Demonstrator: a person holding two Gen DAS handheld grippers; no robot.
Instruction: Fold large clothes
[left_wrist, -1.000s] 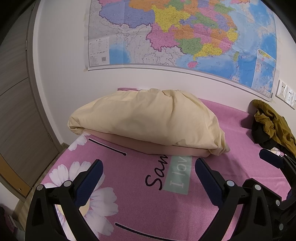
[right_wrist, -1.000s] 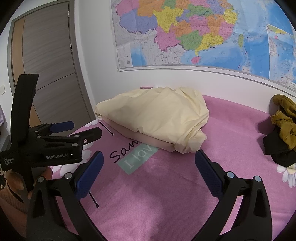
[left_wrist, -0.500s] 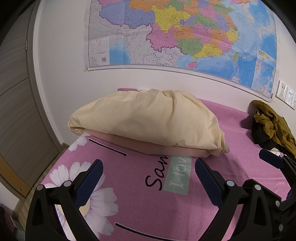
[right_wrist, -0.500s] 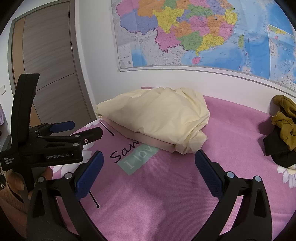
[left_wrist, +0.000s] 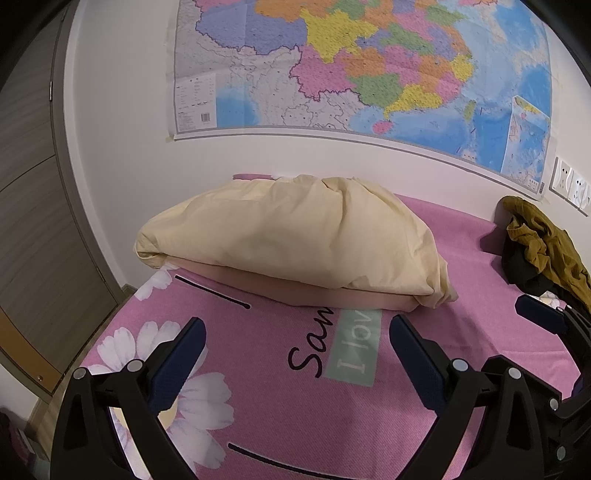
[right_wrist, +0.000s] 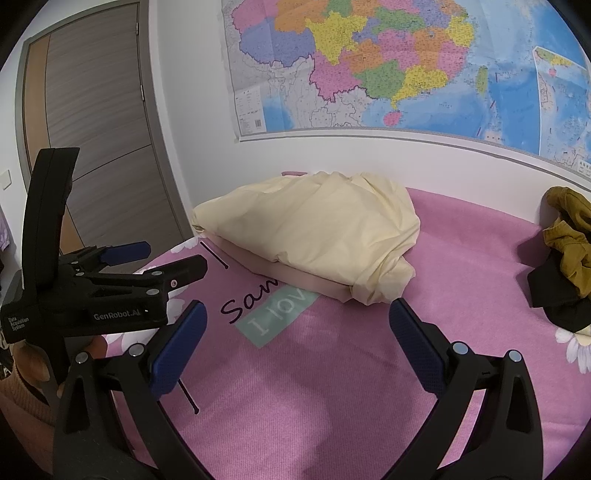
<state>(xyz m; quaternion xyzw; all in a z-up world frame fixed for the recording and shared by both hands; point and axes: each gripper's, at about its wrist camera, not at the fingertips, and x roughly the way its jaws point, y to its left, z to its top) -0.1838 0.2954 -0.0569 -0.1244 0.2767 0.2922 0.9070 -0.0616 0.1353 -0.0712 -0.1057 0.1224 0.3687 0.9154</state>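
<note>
A crumpled pile of clothes, mustard over black (left_wrist: 543, 247), lies at the far right of the pink bed (left_wrist: 295, 398), near the wall; it also shows in the right wrist view (right_wrist: 565, 258). My left gripper (left_wrist: 297, 354) is open and empty, held above the front of the bed. My right gripper (right_wrist: 297, 338) is open and empty, above the bed's middle. The left gripper shows from the side in the right wrist view (right_wrist: 166, 258). Neither gripper touches the clothes.
A cream pillow (left_wrist: 291, 236) on a pinkish cushion (left_wrist: 332, 291) lies at the head of the bed against the white wall. A large map (left_wrist: 369, 62) hangs above. A wooden door (right_wrist: 92, 147) stands to the left. Wall sockets (left_wrist: 570, 184) sit at the right.
</note>
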